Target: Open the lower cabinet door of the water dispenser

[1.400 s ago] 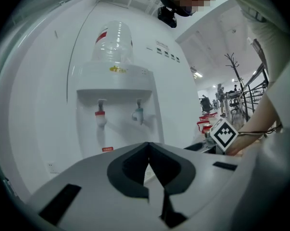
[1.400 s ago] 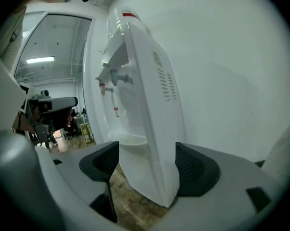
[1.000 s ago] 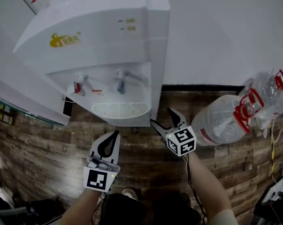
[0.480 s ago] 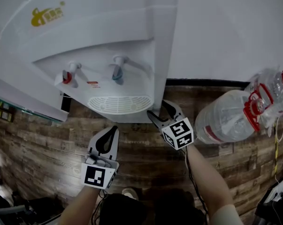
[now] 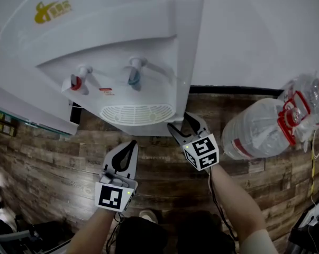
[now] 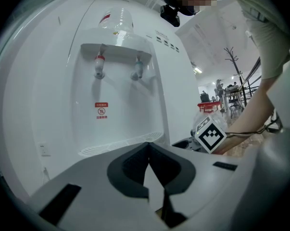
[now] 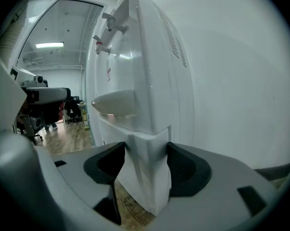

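Jaws of my right gripper (image 5: 179,121) have just closed on the lower cabinet door (image 7: 147,177) edge, 5 o'clock on the water dispenser (image 5: 122,46); I judge pulling can begin. Left gripper (image 5: 131,144): jaws together, empty.

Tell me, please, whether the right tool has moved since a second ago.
Yes: the right tool neared the water dispenser, jaws just closing on its cabinet door.

You're facing a water dispenser (image 5: 122,41) of smooth, glossy white plastic. The floor (image 5: 53,157) under you is matt, rough-grained wooden planking. The big bottles (image 5: 254,134) are clear, shiny plastic.
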### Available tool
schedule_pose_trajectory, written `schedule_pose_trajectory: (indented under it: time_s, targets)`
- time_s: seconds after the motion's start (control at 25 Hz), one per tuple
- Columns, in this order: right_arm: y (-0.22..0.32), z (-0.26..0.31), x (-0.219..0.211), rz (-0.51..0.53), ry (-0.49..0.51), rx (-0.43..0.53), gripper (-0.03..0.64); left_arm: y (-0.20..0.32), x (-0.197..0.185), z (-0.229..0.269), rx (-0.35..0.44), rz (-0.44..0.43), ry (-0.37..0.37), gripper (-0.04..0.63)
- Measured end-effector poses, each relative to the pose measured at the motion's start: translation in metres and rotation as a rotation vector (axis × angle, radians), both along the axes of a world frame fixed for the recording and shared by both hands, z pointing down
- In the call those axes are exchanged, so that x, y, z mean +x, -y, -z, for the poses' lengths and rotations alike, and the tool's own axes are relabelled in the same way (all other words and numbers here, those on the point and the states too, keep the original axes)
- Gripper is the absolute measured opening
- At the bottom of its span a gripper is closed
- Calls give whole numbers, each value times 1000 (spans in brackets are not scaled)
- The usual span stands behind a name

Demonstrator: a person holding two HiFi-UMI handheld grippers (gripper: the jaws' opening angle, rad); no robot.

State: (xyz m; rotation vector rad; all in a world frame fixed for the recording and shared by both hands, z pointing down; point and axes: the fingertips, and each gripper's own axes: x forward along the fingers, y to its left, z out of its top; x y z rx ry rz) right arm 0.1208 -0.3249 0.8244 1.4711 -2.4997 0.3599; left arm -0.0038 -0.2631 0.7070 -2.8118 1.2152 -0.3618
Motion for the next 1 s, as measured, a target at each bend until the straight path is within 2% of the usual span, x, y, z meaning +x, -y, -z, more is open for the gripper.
schedule_pose_trajectory:
  time_s: [0.2, 0.4, 0.44, 0.52, 0.76, 1.0]
  targets:
    - [-20, -1, -5, 3, 3, -1, 273, -5, -4, -3, -42, 2, -15, 5]
    - [-9, 2, -3, 67, -46, -17, 370, -9, -12, -3, -55, 1, -14, 5]
    - [-7, 3, -5, 90, -62, -18, 366, -9, -14, -3, -60, 4, -13, 5]
    - [-5, 5, -8, 121, -87, -17, 306, -7, -18, -4, -65, 12, -15, 5]
    - [-15, 5, -10, 142, -98, -41, 289, -5, -23, -6, -87, 17, -20, 5]
    - [-48, 2, -20, 182, -130, -124, 255, -17, -37, -1, -145, 34, -10, 5]
